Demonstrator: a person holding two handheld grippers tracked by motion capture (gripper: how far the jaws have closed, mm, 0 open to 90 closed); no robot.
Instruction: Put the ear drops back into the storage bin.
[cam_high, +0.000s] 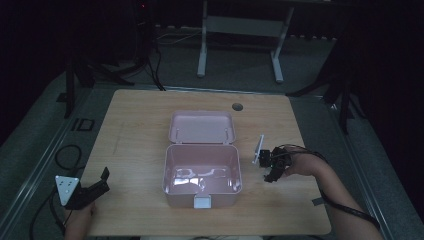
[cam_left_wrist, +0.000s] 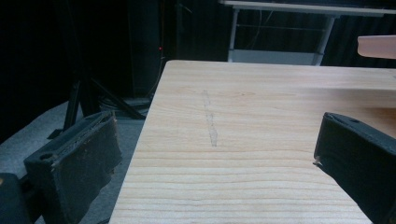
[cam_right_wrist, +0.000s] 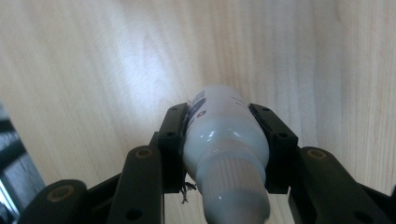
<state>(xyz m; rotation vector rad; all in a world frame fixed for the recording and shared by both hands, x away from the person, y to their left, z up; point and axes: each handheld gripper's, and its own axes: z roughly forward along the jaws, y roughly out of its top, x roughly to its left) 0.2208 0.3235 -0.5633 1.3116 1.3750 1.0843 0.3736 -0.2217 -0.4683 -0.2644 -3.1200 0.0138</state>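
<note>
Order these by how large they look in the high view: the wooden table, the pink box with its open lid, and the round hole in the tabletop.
1. wooden table, by far the largest.
2. pink box, open lid included.
3. round hole, the smallest; it lies farther from the camera, yet the difference is too great to doubt.

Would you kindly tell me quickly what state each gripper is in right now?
Left gripper: open, nothing between the jaws, over the table.
Right gripper: shut on a white bottle.
</note>
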